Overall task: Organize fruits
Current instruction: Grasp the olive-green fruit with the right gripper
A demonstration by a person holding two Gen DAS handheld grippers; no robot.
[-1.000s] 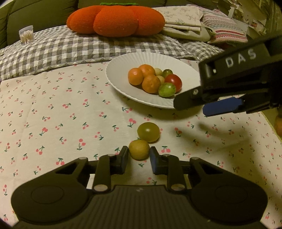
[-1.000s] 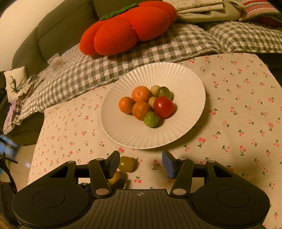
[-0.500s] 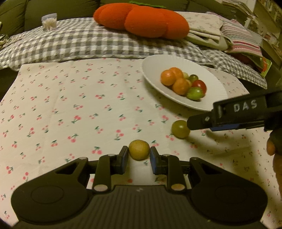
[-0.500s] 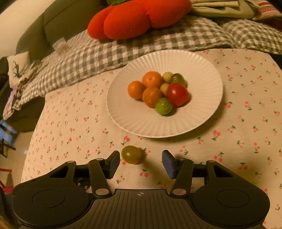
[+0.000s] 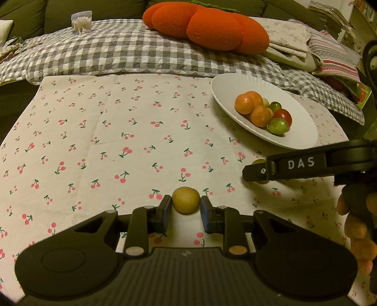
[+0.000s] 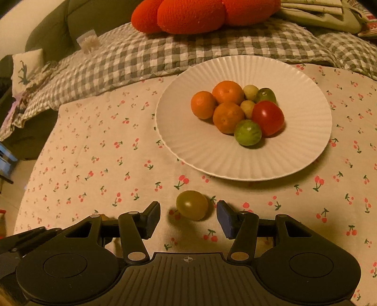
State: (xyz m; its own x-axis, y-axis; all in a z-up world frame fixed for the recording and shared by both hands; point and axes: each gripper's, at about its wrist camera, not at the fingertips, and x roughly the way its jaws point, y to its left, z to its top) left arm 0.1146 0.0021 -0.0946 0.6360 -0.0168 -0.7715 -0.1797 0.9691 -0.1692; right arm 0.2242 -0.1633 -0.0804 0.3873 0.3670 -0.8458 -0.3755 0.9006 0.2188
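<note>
A small yellow fruit (image 5: 185, 200) sits between the pads of my left gripper (image 5: 185, 207), which is shut on it, just above the cherry-print cloth. My right gripper (image 6: 188, 213) is open, its fingers on either side of a green tomato (image 6: 192, 204) that lies on the cloth, with gaps on both sides. In the left wrist view the right gripper (image 5: 289, 166) hides most of that tomato. A white ribbed plate (image 6: 195, 153) (image 5: 226, 87) holds several fruits: oranges (image 6: 227, 93), a red tomato (image 6: 268, 117), green tomatoes (image 6: 247, 132).
The cherry-print cloth (image 5: 106, 141) covers the table. Behind it lies a grey checked blanket (image 5: 117, 54) with an orange pumpkin cushion (image 5: 207, 23), a jar of cotton swabs (image 5: 81, 21) and folded fabrics (image 5: 329, 54). The table's left edge drops off (image 6: 28, 183).
The left gripper, holding the yellow fruit, has swung left, away from the plate. The right gripper has moved down and in until the green tomato lies between its open fingers.
</note>
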